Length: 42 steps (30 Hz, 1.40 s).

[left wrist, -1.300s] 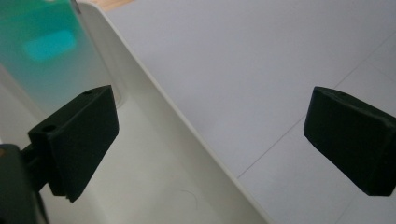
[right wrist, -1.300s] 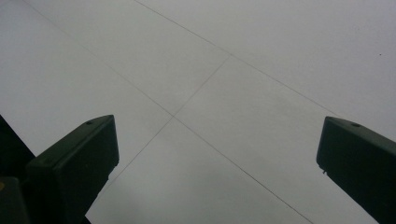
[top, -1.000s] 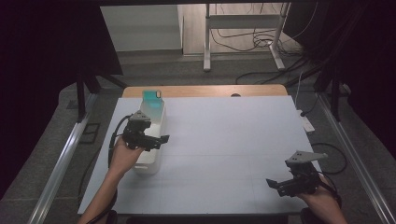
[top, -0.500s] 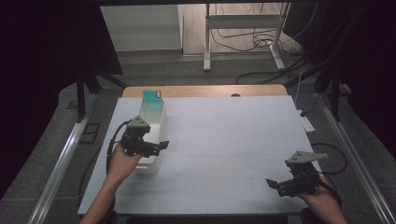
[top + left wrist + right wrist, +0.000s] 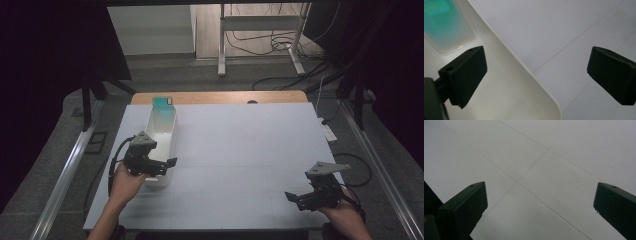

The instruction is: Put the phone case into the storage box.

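The surface (image 5: 240, 150) carries a long white tray (image 5: 161, 145) along its left edge, with a teal-topped clear box (image 5: 163, 104) at the tray's far end. The left claw (image 5: 167, 165) hovers spread over the tray's near end, one jaw inside the wall and one outside; this looks like the approach to gripping that wall, so the next move calls for lowering and pinching it. The right claw (image 5: 295, 197) idles spread near the surface's near right corner.

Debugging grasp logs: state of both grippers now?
Left gripper: open, straddling the white bin wall, holding nothing.
Right gripper: open, empty, over the table.
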{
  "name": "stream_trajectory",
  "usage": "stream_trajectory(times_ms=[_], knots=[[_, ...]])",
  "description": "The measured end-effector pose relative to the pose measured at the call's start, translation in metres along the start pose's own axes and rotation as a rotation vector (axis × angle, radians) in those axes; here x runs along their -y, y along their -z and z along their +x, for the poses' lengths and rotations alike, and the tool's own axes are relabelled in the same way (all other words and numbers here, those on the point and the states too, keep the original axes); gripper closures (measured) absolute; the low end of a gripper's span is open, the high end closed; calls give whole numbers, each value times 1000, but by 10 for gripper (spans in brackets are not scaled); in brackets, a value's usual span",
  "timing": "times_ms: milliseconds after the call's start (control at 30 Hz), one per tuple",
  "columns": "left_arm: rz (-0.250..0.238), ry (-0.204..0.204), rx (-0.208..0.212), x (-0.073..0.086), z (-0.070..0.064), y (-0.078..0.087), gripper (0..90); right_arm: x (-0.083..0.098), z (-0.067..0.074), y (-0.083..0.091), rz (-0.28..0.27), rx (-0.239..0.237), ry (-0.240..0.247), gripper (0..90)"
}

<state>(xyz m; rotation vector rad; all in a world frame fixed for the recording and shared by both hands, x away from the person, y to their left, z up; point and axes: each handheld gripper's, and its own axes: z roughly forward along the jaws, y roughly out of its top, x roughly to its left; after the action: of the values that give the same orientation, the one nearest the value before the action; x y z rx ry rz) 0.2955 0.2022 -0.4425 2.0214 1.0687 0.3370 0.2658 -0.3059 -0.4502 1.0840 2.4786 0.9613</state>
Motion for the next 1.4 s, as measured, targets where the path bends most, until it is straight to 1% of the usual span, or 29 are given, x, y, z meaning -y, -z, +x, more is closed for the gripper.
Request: stream_trajectory(times_ms=[267, 333, 533, 767, 1200, 1400], knots=[[-5, 2, -1, 8, -3, 8, 35, 0, 0, 0, 1, -1, -2, 0], [-5, 8, -3, 12, -5, 10, 35, 0, 0, 0, 1, -1, -2, 0], [-1, -1, -17, 21, -9, 17, 35, 0, 0, 0, 0, 0, -1, 0], [-13, 18, -19, 32, -11, 26, 35, 0, 1, 0, -1, 5, 0, 0], [-34, 36, -21, 50, -15, 41, 35, 0, 1, 0, -1, 8, -2, 0], [-30, 44, -19, 57, -17, 45, 34, 0, 1, 0, -3, 15, -7, 0]])
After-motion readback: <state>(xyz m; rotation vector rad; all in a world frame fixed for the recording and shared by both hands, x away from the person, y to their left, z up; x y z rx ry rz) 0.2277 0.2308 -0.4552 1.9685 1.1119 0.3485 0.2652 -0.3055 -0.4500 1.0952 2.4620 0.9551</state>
